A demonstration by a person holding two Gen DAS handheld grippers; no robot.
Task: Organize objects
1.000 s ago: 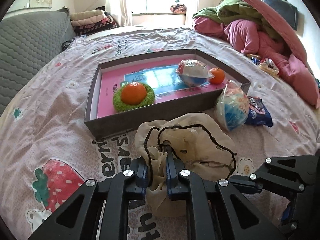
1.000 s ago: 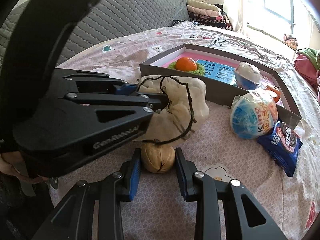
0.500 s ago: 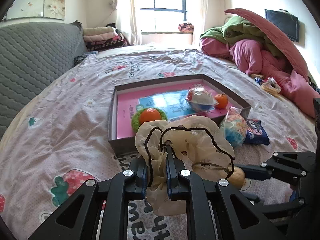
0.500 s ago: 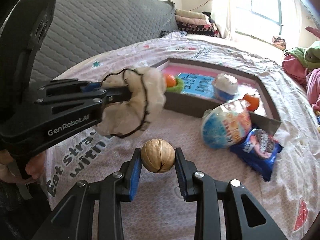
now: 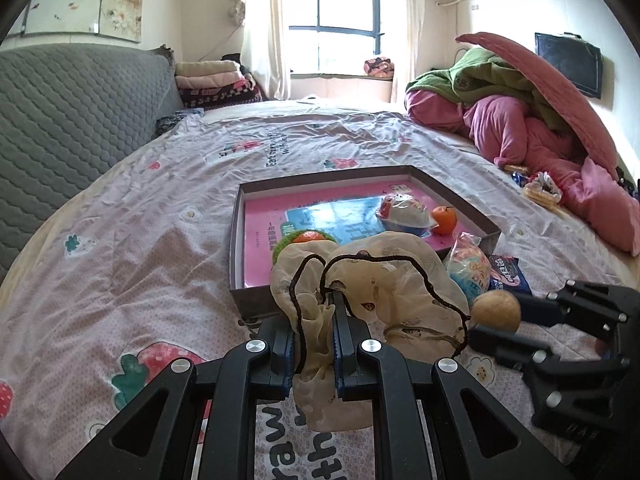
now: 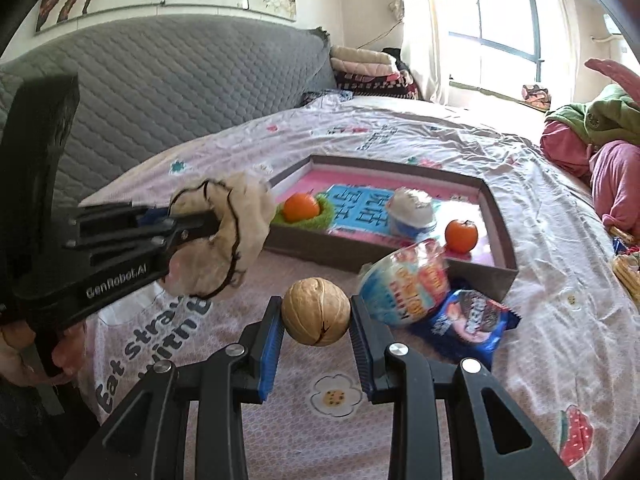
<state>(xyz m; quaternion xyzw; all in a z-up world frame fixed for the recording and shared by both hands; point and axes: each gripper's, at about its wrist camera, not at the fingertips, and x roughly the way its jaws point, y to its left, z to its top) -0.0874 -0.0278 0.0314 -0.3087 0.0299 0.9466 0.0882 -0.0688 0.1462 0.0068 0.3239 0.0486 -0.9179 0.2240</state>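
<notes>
Both grippers loaded above the bed

The left gripper pinches a cloth pouch; the right gripper clamps a walnut, probably bound for the pouch.

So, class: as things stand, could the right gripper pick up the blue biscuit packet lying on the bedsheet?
Probably not yet: the right gripper is shut on a tan walnut, though nothing blocks the blue biscuit packet.
</notes>
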